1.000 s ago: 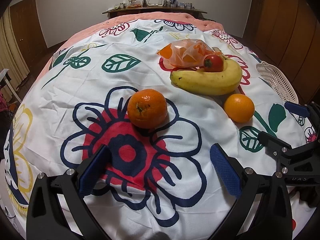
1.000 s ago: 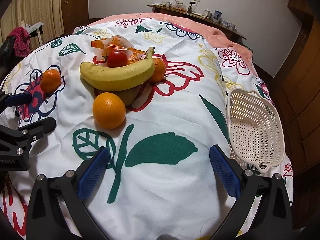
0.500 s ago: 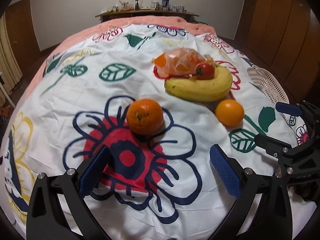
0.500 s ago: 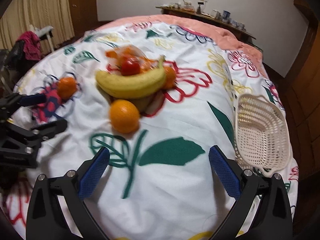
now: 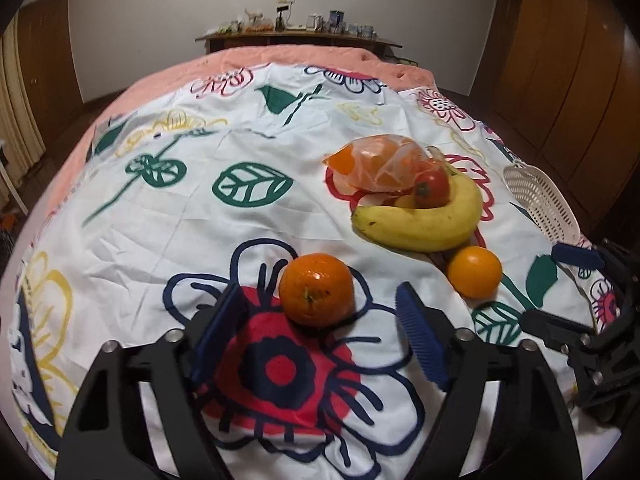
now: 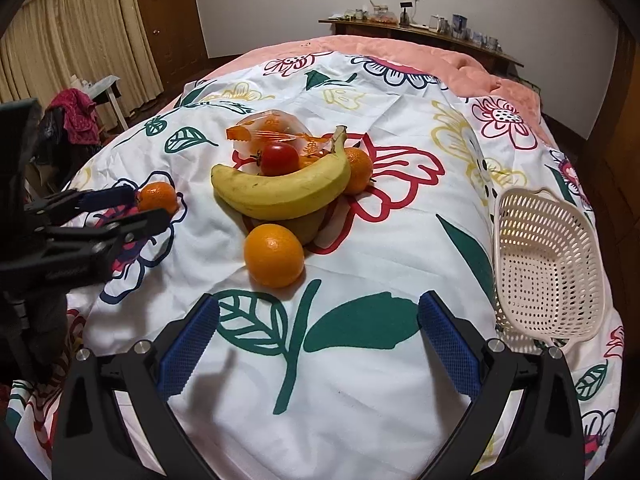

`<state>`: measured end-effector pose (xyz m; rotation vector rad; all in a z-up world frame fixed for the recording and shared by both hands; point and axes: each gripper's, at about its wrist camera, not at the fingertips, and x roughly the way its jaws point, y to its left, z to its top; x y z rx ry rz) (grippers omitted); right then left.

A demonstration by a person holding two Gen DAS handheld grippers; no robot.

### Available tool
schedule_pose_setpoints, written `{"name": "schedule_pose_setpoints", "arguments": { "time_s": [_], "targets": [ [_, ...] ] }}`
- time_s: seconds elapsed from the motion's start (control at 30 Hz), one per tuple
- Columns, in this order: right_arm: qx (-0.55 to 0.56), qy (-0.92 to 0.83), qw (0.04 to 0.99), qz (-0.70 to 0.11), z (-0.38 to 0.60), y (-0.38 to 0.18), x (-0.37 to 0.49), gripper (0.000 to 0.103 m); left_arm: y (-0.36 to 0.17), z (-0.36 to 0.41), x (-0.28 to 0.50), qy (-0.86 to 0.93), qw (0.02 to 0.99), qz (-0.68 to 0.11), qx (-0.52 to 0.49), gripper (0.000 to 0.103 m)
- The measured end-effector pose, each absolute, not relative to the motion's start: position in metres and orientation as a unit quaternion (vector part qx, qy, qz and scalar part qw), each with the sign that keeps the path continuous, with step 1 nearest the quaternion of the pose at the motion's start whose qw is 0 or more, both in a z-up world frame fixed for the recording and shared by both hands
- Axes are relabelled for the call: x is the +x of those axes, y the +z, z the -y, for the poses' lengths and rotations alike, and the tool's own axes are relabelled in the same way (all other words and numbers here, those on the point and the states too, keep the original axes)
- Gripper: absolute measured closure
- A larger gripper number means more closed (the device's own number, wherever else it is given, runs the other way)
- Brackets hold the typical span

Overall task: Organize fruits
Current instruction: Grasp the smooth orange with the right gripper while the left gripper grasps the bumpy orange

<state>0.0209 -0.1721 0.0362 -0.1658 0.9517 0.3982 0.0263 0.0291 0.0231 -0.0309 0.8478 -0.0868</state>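
Observation:
A mandarin [image 5: 316, 289] lies on the flowered cloth just ahead of my open left gripper [image 5: 318, 316], its tips on either side of the fruit without touching. The mandarin also shows in the right wrist view [image 6: 157, 197]. A banana [image 5: 420, 222] curves round a tomato [image 5: 431, 189] and a clear bag of orange fruit [image 5: 380, 164]. An orange [image 6: 274, 255] lies ahead of my open, empty right gripper [image 6: 318, 322]. Another mandarin [image 6: 358, 171] sits behind the banana. A white plastic basket [image 6: 548, 264] lies empty at the right.
The flowered cloth [image 5: 192, 208] covers a pink bedspread [image 5: 280, 56]. A cluttered wooden shelf [image 5: 296, 34] stands at the far wall. Curtains [image 6: 72, 40] and a small table with clothes [image 6: 80, 108] are at the left. Wooden wardrobes [image 5: 560, 80] stand at the right.
My left gripper has moved forward to the mandarin, so its tips now flank it. My right gripper has drawn slightly nearer the orange.

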Motion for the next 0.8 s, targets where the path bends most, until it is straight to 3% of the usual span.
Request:
{"name": "schedule_pose_setpoints", "arguments": {
  "time_s": [0.13, 0.27, 0.73, 0.8],
  "targets": [
    [-0.077, 0.195, 0.865, -0.455, 0.17, 0.035, 0.021, 0.005, 0.02, -0.028, 0.029, -0.049, 0.91, -0.412, -0.016, 0.038],
    [-0.074, 0.198, 0.865, -0.455, 0.17, 0.035, 0.023, 0.005, 0.016, -0.031, 0.033, -0.049, 0.907, -0.418, -0.024, 0.061],
    [-0.052, 0.24, 0.855, -0.456, 0.158, 0.041, 0.044, 0.005, 0.041, -0.032, 0.014, -0.048, 0.923, -0.38, -0.024, 0.062],
    [-0.05, 0.246, 0.85, -0.463, 0.155, 0.038, 0.05, 0.013, 0.046, -0.032, 0.012, -0.047, 0.926, -0.373, -0.023, 0.062]
  ]
}}
